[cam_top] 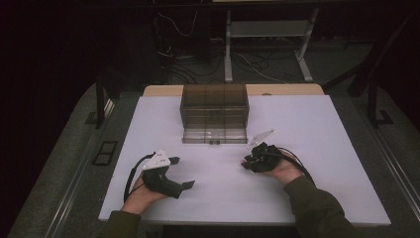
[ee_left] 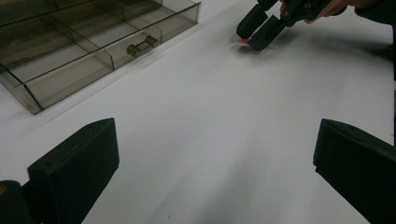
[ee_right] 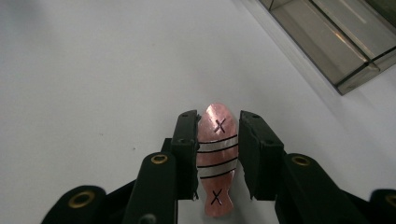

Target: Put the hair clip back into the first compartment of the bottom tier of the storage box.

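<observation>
Right gripper is closing its jaws on the flat pink fish-shaped cutout with white stripes, pinning it to the table for lifting; left gripper is idling wide open, holding nothing.

The right claw grips a pink fish-shaped piece on the white table.

We see a pink fish-shaped piece with white bands, black lines and two black crosses, a smoky transparent drawer box, and a white desk.
</observation>
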`<state>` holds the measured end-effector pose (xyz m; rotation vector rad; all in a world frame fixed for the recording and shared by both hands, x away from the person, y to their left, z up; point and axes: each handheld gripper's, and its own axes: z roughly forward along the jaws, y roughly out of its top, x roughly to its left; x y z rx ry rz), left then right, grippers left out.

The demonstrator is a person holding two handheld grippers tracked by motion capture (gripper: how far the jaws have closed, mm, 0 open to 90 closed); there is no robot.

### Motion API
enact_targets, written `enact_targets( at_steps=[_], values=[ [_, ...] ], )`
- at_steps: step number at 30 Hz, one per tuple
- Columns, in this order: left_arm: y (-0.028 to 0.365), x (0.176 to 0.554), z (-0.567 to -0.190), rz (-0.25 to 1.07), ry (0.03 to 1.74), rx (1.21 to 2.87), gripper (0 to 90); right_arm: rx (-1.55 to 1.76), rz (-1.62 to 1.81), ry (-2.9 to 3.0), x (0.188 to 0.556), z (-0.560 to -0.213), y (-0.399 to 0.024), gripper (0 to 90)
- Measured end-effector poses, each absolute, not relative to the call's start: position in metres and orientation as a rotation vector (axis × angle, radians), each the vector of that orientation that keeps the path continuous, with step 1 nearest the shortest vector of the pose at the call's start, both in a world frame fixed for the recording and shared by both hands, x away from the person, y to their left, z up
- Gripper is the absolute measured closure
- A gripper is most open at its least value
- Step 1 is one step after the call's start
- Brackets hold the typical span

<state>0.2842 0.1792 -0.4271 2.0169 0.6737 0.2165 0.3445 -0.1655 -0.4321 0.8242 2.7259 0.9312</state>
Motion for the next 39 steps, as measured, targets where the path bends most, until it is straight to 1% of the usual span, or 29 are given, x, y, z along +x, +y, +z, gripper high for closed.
enact_targets(
  at_steps=[20, 31, 39],
  values=[
    [0.178, 0.284, -0.427, 0.216, 0.673, 2.018, 0.0, 0.825, 0.975, 2.695, 0.344, -0.42, -0.168, 67.6],
    [0.178, 0.285, -0.428, 0.212, 0.674, 2.014, 0.0, 0.836, 1.034, 2.677, 0.351, -0.409, -0.171, 67.6],
    [0.179, 0.285, -0.428, 0.208, 0.679, 2.003, 0.0, 0.833, 1.059, 2.673, 0.359, -0.403, -0.166, 67.6]
  ],
)
